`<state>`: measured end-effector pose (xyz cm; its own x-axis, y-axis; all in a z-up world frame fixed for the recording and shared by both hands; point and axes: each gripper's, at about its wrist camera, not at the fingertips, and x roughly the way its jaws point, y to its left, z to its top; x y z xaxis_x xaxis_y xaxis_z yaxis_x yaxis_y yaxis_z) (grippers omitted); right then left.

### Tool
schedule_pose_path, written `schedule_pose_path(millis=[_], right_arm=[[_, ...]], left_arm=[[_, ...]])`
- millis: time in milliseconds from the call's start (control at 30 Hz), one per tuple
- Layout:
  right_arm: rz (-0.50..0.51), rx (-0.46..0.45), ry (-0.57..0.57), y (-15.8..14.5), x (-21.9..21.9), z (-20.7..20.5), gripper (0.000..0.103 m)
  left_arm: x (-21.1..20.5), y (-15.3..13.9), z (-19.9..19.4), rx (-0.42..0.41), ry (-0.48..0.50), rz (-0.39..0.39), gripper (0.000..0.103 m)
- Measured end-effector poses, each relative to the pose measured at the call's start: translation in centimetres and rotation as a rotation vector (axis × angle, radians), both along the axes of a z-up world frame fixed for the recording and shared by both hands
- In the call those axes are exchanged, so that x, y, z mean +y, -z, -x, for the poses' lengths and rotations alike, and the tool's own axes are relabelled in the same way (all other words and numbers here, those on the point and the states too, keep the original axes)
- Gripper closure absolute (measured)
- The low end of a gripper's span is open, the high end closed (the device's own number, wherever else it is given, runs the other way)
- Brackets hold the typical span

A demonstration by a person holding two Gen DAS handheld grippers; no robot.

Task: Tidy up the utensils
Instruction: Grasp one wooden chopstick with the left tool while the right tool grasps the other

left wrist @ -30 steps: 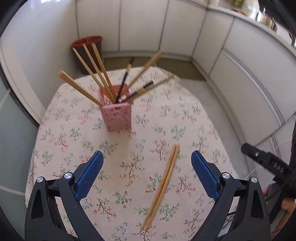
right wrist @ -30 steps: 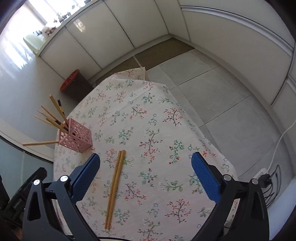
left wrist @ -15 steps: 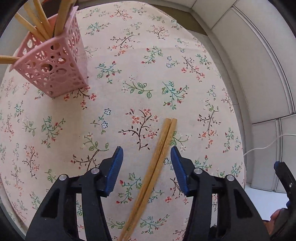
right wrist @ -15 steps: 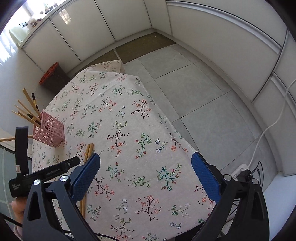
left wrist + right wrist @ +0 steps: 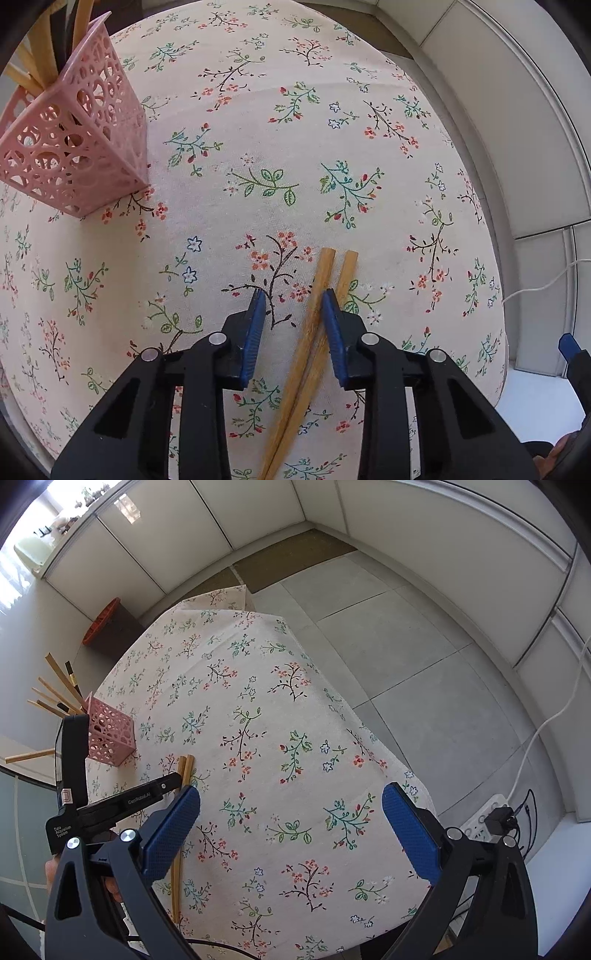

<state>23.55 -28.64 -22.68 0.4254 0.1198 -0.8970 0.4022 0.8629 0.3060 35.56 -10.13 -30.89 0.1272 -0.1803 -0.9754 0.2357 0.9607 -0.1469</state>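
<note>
Pickup step: left claw (image 5: 293, 299) closing round chopstick pair (image 5: 317, 325) on worktop (image 5: 258, 129), one stick poss. outside pads. Right claw (image 5: 291, 812) wide open, empty. Next: lift, carry to pink holder (image 5: 74, 147).

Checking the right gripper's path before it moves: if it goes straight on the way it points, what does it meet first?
Probably the bare floral tablecloth: the open right gripper has nothing between its fingers, and the chopsticks lie off to one side.

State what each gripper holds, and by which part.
Neither holds anything yet. Left gripper is closing around the wooden chopstick pair near its far end; right gripper is open.
</note>
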Motion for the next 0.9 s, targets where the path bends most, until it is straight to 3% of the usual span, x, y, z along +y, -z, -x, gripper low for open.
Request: schedule_pose_path(millis=[67,133,167,267,400,567,733,800,833,900], right_arm=[[-0.007,0.013,-0.002,0.3,0.4,-0.4,0.007],[-0.008,0.023,-0.005,0.6,0.9,-0.8,0.007],[-0.004,0.028,-0.006,0.8,1.3,-1.0,0.007],[0.002,0.044,-0.016,1.4,2.6,-2.2,0.007],[-0.009,0.074,-0.045,2.8,5.3,-4.7,0.007],[0.073,0.08,-0.129,4.4,10.7,-7.8,0.007],[0.125,0.15,-0.211,7.2,14.9,-9.4,0.007],[0.093,0.201,-0.239,8.8,16.0,-9.8,0.008],[0.133,0.196,-0.241,8.9,16.6,-9.7,0.007],[0.226,0.19,-0.268,8.9,17.9,-9.5,0.022]], left_arm=[[-0.5,0.0,0.2,-0.017,0.011,-0.041,0.084],[-0.2,0.0,0.5,-0.016,0.013,-0.028,0.087],[0.1,-0.1,0.7,-0.011,0.008,-0.023,0.095],[1.8,-0.2,1.4,0.003,-0.014,0.011,0.096],[4.5,-1.2,3.1,-0.033,-0.036,-0.013,0.096],[7.6,-4.7,6.2,-0.107,-0.036,-0.014,0.096],[11.0,-8.7,9.4,-0.211,-0.062,0.016,0.096],[11.5,-9.8,10.5,-0.232,-0.083,0.032,0.096],[11.9,-10.1,10.3,-0.244,-0.092,0.03,0.096],[13.1,-10.9,11.3,-0.273,-0.116,0.027,0.096]])
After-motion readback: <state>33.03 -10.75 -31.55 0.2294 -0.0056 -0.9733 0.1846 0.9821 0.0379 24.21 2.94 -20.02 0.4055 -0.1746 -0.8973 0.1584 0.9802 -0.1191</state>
